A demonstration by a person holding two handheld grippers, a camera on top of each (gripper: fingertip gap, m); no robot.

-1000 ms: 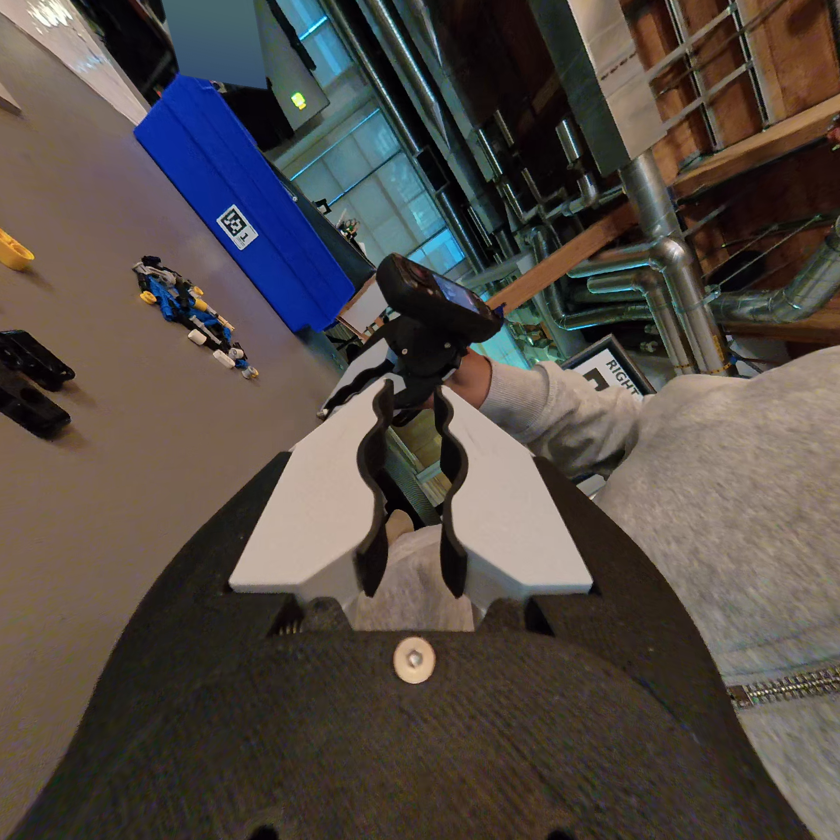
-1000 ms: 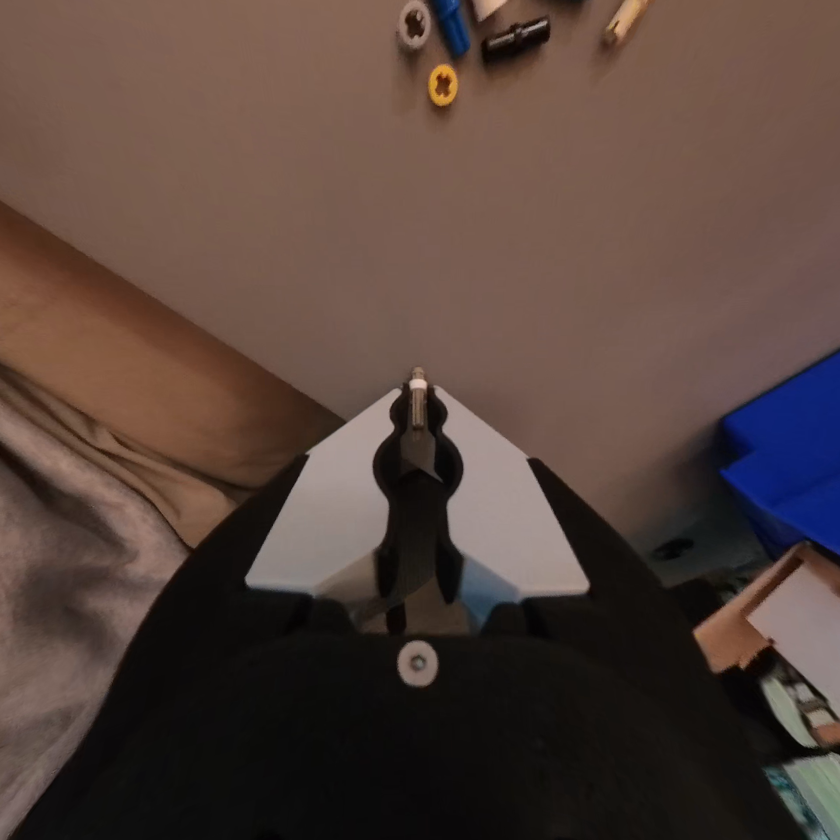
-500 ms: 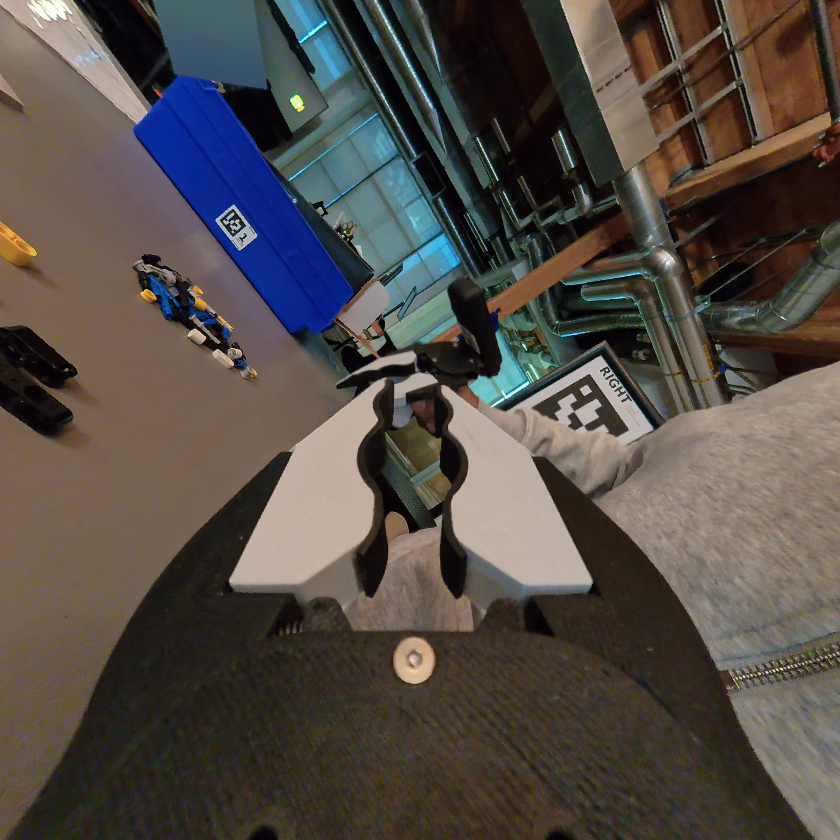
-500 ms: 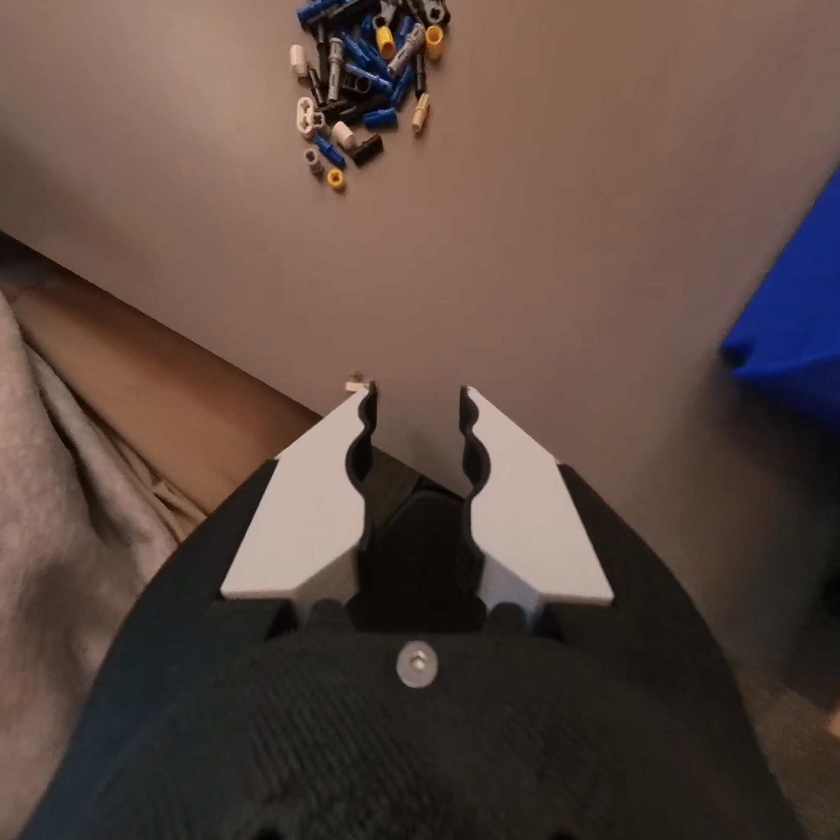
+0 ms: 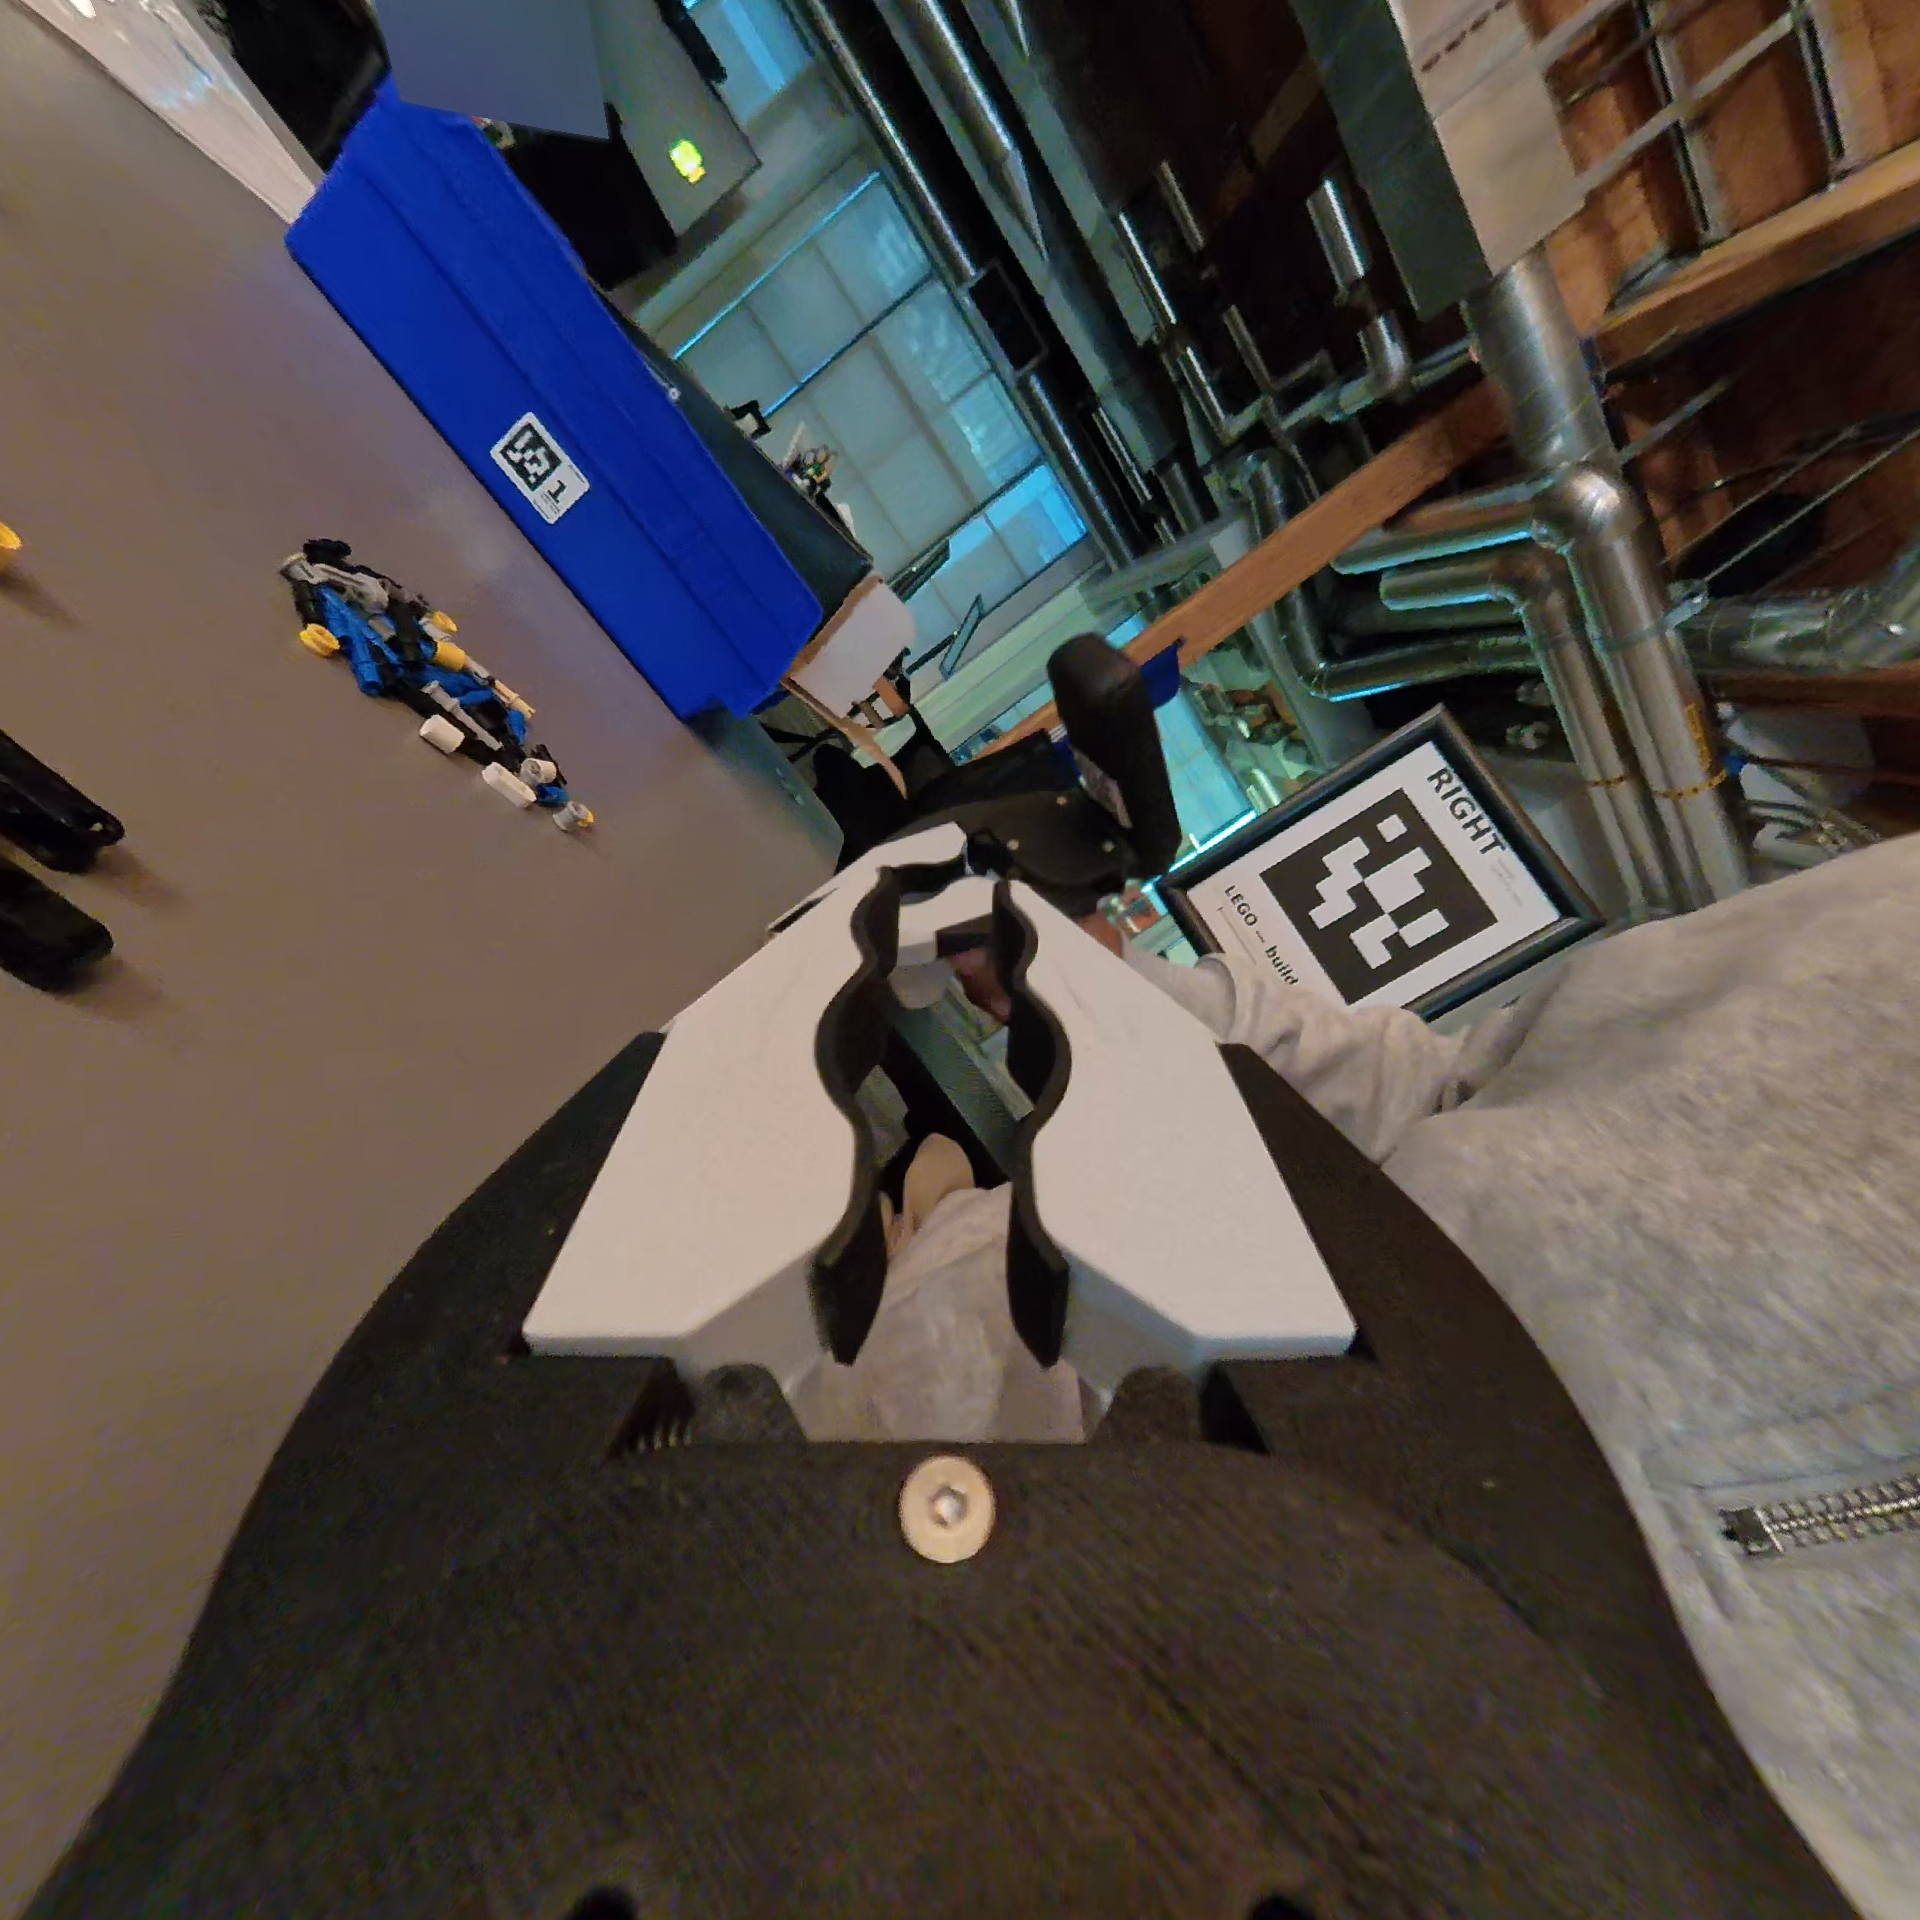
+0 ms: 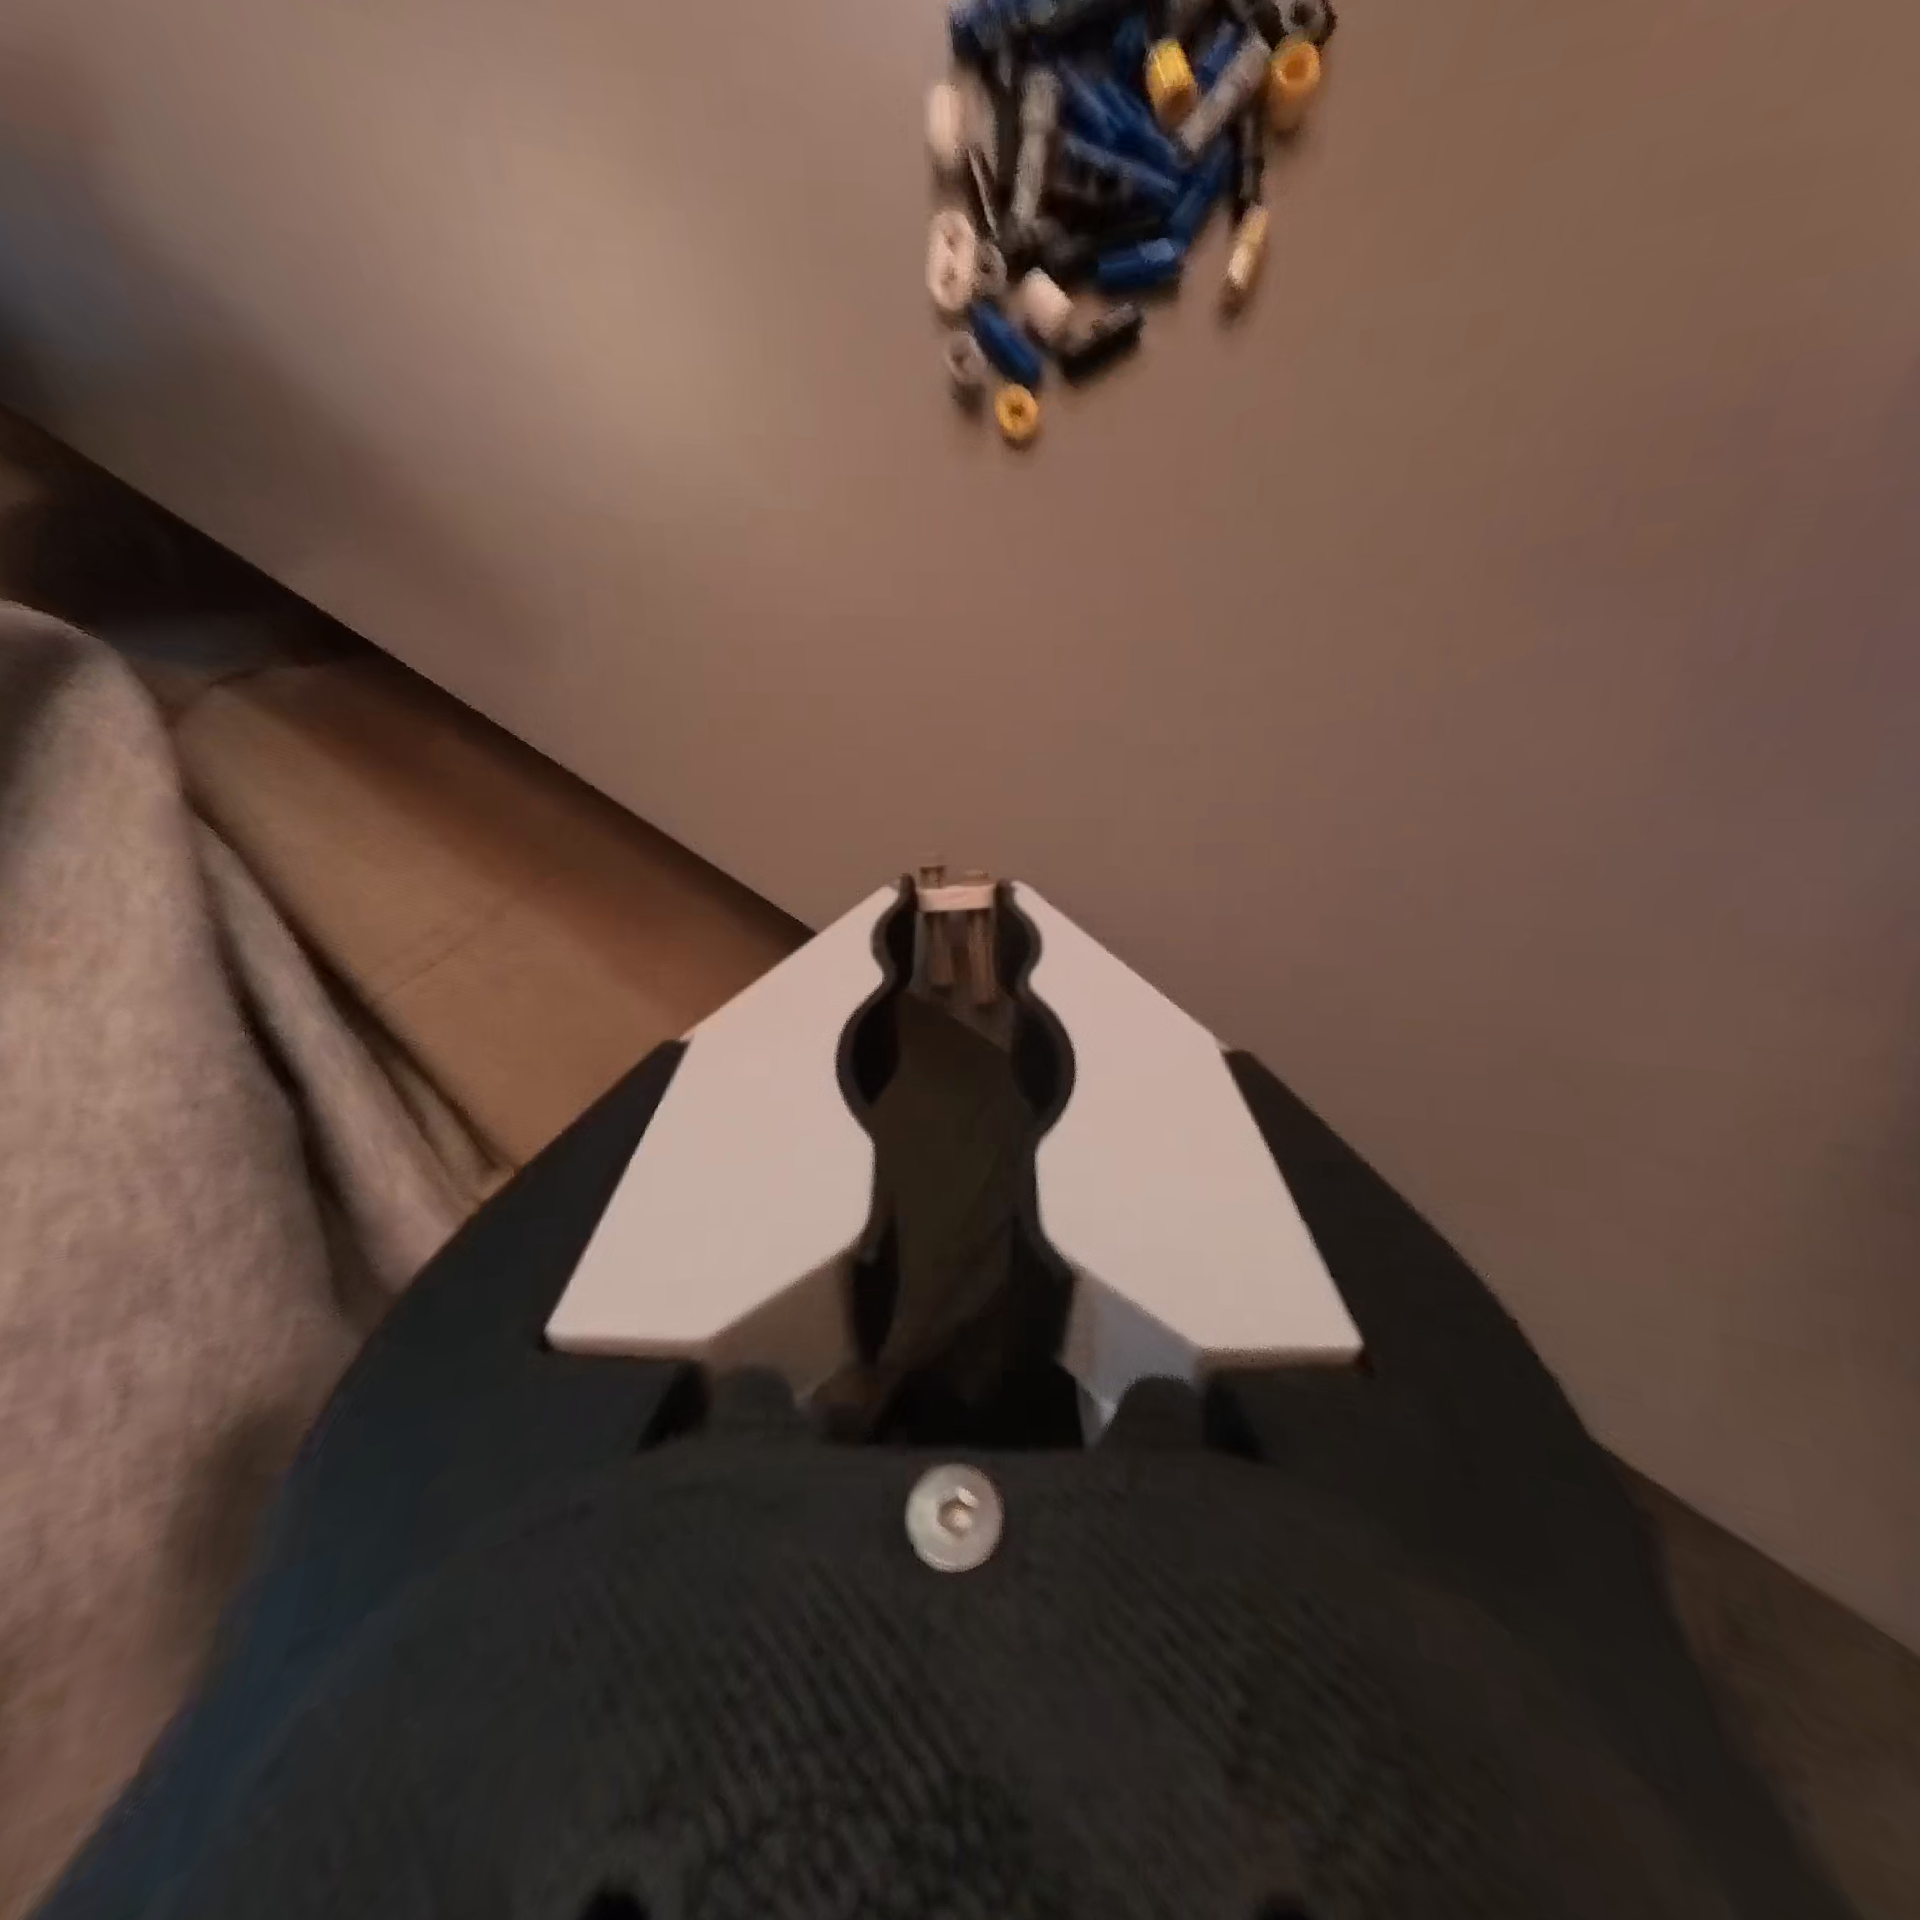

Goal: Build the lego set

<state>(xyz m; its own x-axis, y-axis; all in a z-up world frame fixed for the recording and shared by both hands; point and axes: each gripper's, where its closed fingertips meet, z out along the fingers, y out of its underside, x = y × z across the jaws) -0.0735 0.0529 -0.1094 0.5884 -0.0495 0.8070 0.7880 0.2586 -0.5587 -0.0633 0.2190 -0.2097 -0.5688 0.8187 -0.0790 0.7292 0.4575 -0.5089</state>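
A small pale pin (image 6: 954, 902) sits pinched at the tips of the right tongs (image 6: 956, 914), above the bench (image 6: 1455, 675), well short of the parts pile (image 6: 1112, 197). Left tongs (image 5: 940, 914) are spread, empty. Judged step: carrying a fetched pin; next needs a mating piece, precisely aligned.

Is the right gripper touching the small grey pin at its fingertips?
Touching. In the right wrist view, the right gripper has its fingers closed on the small grey pin, pressing both sides with no gap.

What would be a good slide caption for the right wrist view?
Right hand-held gripper pinching a small pale peg above the brown table, with a blurred pile of lego pieces ahead.
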